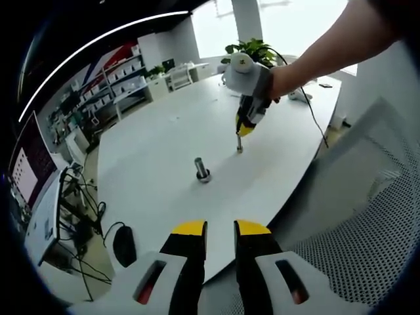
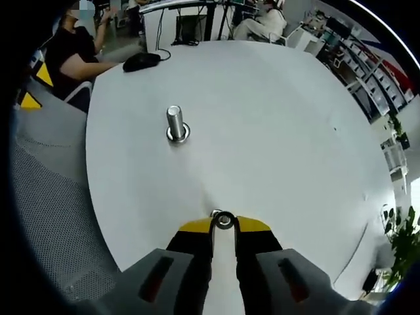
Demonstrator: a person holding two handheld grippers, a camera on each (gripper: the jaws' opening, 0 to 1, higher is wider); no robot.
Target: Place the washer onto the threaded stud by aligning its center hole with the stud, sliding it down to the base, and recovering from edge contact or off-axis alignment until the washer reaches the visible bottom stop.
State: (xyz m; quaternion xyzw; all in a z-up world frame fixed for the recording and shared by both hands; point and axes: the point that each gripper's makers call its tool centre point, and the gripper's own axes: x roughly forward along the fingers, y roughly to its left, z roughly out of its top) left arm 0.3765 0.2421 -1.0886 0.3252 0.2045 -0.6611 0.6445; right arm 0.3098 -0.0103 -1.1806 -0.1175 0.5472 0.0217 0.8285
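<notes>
Your right gripper (image 2: 224, 222) is down at the white bench (image 2: 282, 131), and its yellow-tipped fingers (image 2: 195, 227) are pinched on the washer (image 2: 224, 220), which sits between the tips right at the bench surface. In the left gripper view you can see that same gripper (image 1: 241, 134) held in your hand (image 1: 275, 82), pointing down at the bench with its tip touching or almost touching the top; the washer is too small there to make out.

The stud (image 2: 174, 122) stands upright on its round base, out in the open part of the bench and well apart from the washer. In the left gripper view the stud (image 1: 201, 168) stands between your two grippers, nearer the far one.

Your left gripper (image 1: 220, 229) hangs back near the bench edge, with nothing between its fingers (image 1: 188, 230), which stand slightly apart.

A black mouse (image 2: 141, 61) lies near the far rim of the bench, close to a seated person in dark clothes (image 2: 72, 56). A potted plant (image 1: 252, 49) stands beyond the bench.
</notes>
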